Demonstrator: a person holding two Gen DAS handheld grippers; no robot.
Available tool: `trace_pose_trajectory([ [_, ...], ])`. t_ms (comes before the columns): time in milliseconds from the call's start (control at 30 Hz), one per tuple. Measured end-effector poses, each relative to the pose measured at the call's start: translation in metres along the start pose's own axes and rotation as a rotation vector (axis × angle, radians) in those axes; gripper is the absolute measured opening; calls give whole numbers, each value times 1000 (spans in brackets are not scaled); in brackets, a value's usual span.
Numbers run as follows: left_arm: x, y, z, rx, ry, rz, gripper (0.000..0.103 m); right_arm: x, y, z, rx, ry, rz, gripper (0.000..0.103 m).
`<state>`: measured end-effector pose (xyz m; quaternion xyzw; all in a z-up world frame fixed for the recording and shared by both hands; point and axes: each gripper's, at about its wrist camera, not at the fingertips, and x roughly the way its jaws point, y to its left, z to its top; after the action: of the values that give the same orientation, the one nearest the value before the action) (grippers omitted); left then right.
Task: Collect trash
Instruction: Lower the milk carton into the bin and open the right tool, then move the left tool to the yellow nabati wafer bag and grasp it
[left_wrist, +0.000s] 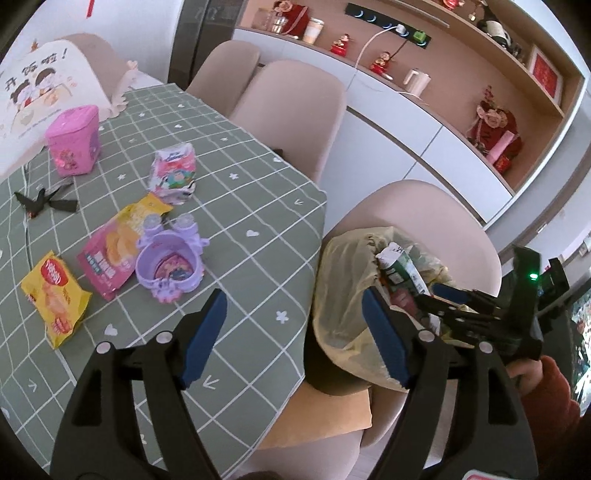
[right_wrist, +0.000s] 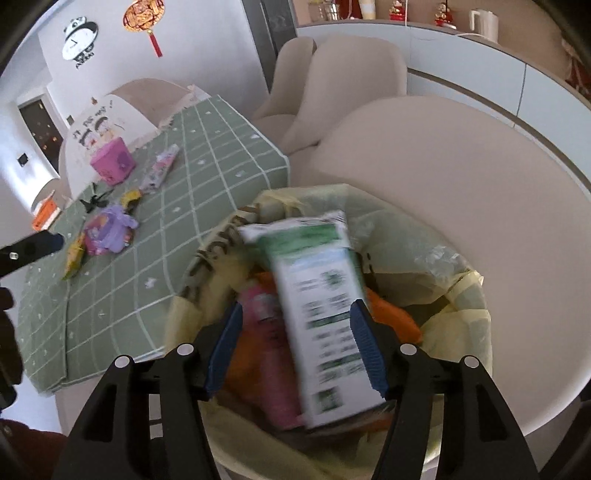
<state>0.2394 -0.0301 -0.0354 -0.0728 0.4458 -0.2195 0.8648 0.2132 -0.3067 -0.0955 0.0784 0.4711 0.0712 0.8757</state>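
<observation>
A bin lined with a pale yellow bag (left_wrist: 343, 288) stands beside the table's corner. My right gripper (right_wrist: 297, 308) hangs over the bag's mouth (right_wrist: 465, 306), open. A blurred green-and-white carton (right_wrist: 321, 295) lies loose between its fingers, on top of pink and orange rubbish, with a gap to the left pad. In the left wrist view the carton (left_wrist: 395, 264) pokes out of the bag. My left gripper (left_wrist: 293, 299) is open and empty above the table's corner. A yellow packet (left_wrist: 55, 299), a pink packet (left_wrist: 107, 254) and a crumpled white-and-pink wrapper (left_wrist: 173, 170) lie on the table.
The table wears a green checked cloth (left_wrist: 240, 192). On it stand a purple toy bowl (left_wrist: 170, 266), a pink box (left_wrist: 74, 140) and a black clip (left_wrist: 40, 203). Beige chairs (left_wrist: 295, 110) line the table's far side and one stands behind the bin. A hand in a red sleeve (left_wrist: 546, 391) holds the right gripper.
</observation>
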Motion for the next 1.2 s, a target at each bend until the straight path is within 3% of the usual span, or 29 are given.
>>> trace_pose_trajectory([
  [433, -24, 54, -5, -54, -49, 134, 72, -33, 74, 31, -90, -180, 132, 57],
  [600, -36, 92, -10, -114, -69, 211, 72, -13, 102, 49, -88, -157, 217, 57],
  [800, -50, 151, -26, -234, -89, 279, 72, 13, 141, 52, -144, -129, 239, 57],
  [967, -49, 193, -39, -360, -80, 265, 72, 30, 163, 50, -155, -112, 220, 57],
  [1067, -39, 204, -43, -387, -59, 263, 81, 40, 168, 45, -152, -87, 191, 57],
  [1200, -22, 214, -48, -418, -9, 257, 81, 46, 171, 37, -143, -64, 180, 57],
])
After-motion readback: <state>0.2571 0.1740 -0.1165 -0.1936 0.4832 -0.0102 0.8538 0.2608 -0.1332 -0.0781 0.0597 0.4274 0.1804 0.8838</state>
